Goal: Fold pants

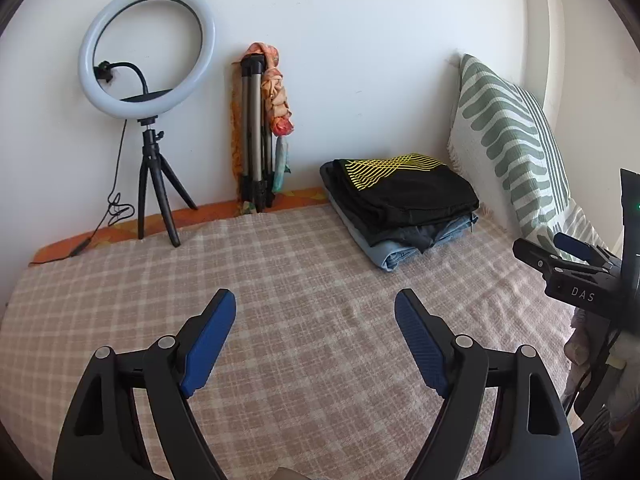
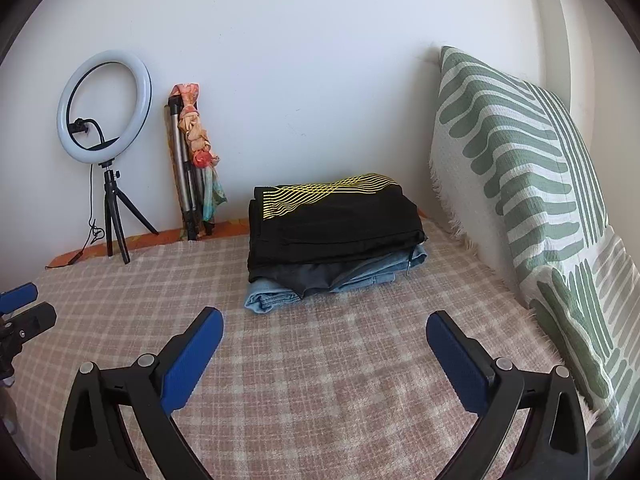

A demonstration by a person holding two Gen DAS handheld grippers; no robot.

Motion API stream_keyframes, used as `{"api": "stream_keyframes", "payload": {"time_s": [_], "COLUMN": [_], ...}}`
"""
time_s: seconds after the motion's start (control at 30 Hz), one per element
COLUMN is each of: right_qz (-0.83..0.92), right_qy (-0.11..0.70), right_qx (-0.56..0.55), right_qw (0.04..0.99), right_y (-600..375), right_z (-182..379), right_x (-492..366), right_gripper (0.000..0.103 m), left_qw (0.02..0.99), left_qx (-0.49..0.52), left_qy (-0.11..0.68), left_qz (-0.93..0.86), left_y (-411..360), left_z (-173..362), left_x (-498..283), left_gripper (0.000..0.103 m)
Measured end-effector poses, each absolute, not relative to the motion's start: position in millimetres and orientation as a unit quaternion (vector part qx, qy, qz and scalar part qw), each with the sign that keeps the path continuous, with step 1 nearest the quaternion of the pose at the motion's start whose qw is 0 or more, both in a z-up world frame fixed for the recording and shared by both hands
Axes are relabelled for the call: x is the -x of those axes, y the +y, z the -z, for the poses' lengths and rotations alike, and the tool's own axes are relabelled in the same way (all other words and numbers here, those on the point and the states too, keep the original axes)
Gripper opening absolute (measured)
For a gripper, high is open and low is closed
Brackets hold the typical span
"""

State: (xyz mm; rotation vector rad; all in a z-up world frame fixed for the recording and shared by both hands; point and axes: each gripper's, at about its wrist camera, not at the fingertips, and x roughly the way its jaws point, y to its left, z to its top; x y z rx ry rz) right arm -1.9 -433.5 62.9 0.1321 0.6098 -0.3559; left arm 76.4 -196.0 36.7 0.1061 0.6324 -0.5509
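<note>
The pants (image 2: 336, 232) lie folded in a stack at the far side of the bed (image 2: 320, 360), a black pair with yellow lines on top, a dark pair and blue denim under it. The stack sits near the wall (image 2: 300, 60), just beside the green-patterned pillow (image 2: 520, 184) that leans up along the bed's right edge. Between the stack and me the checked bedcover is open and flat, with free room across to the left edge. At the far left a ring light (image 1: 146, 46) stands on its small tripod, and a folded tripod (image 1: 254, 132) with a scarf (image 1: 278, 92) tied on it leans on the wall.

My left hand-held gripper (image 1: 316, 312) is spread wide over the bare cover, holding and touching nothing. My right hand-held gripper (image 2: 325, 334) is spread wider still, also empty, above the cover in front of the stack.
</note>
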Motion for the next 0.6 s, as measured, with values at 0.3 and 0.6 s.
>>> {"api": "stream_keyframes", "payload": {"time_s": [0.3,0.6], "right_qz": [0.185,0.186], "right_qy": [0.285,0.283], "right_qx": [-0.06,-0.056], "right_qw": [0.939,0.939], "right_y": [-433.0,-431.2], "right_z": [-67.3,-67.0], "right_x": [6.6,6.0], "right_gripper": [0.103,0.103], "left_qw": [0.915,0.914], "left_qx": [-0.068,-0.07], "left_qy": [0.303,0.306], "left_qz": [0.257,0.258], "left_y": [-192.4,-194.9], "left_z": [-32.4,-30.1], "left_x": [-66.9,-68.2], "left_gripper": [0.082,0.082]}}
